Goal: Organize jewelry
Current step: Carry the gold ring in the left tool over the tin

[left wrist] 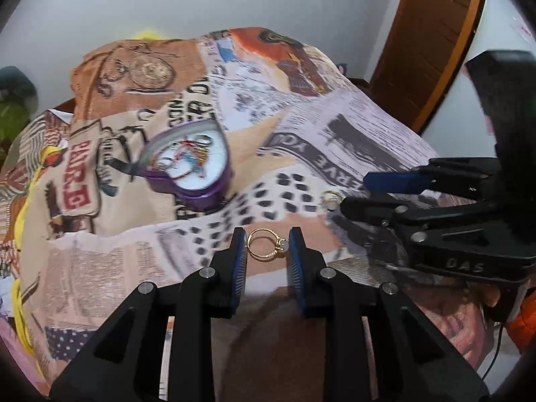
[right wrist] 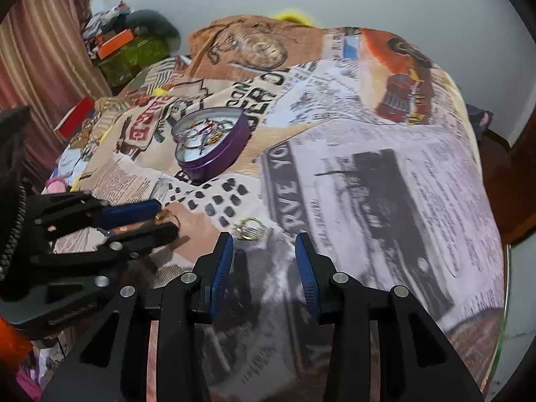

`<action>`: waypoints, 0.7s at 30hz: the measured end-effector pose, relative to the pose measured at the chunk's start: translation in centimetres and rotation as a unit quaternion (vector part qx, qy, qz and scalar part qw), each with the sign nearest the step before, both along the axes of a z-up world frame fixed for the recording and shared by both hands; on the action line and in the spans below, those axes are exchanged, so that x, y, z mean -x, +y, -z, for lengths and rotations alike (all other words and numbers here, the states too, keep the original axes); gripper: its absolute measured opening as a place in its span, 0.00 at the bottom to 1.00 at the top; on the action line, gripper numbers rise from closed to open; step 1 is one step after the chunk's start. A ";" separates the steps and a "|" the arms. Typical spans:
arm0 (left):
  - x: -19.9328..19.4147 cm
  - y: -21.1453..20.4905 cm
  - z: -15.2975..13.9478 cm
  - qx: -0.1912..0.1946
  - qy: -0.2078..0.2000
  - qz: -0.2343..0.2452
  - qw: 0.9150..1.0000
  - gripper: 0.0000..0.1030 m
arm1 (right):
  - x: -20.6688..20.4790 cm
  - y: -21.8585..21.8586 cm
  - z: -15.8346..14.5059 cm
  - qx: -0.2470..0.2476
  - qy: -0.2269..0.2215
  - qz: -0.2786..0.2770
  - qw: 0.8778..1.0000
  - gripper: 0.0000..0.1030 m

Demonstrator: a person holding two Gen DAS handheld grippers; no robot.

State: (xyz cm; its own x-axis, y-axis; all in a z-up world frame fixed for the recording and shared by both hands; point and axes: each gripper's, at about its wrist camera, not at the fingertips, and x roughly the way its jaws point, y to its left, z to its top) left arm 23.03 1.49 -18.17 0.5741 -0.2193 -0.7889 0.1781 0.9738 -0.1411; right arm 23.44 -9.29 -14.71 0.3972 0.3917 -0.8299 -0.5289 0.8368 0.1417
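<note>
Gold ring [left wrist: 266,244], set with a small pale stone, stands between the jaws of the left gripper [left wrist: 264,246], nearest the left wrist camera, on the printed cloth [left wrist: 368,127] covering the bed or counter; which of the two cannot be told. The jaws stand narrow, both blue pads close against the band and stone, but whether they bear on it yet cannot be told. Judged light, hard and slippery, and liable to roll or spring out; the hold is best taken across the band, clear of the stone setting, which is the fragile part. A second gold ring [right wrist: 251,227] lies on the cloth just beyond the right gripper [right wrist: 264,244], slightly left of its centre line. Those jaws stand wide apart and hold nothing; the ring is ahead of the pads, not between them. Farther off, left of centre, a purple heart-shaped tin [left wrist: 191,164] sits open on the cloth with several coloured pieces [left wrist: 189,157] inside, too small to identify. It is judged to be the destination for both rings. The far wall [left wrist: 268,0] closes the scene.
</note>
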 end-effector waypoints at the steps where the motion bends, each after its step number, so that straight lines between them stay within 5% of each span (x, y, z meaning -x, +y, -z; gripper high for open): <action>1: 0.1 0.3 -0.1 0.003 -0.001 -0.002 1.000 0.24 | -0.1 0.3 0.2 0.003 0.002 -0.005 1.000 0.34; 8: 0.4 1.5 -0.3 0.018 -0.012 -0.014 1.000 0.24 | -0.8 1.5 1.5 0.018 0.010 -0.016 1.000 0.33; 11: 0.4 1.5 -0.3 0.020 -0.013 -0.016 1.000 0.24 | -1.0 1.3 1.6 0.023 0.007 -0.010 1.000 0.19; 21: 1.3 2.2 -2.2 0.017 -0.038 -0.022 0.999 0.24 | -0.7 1.6 0.4 0.027 -0.011 -0.008 1.000 0.18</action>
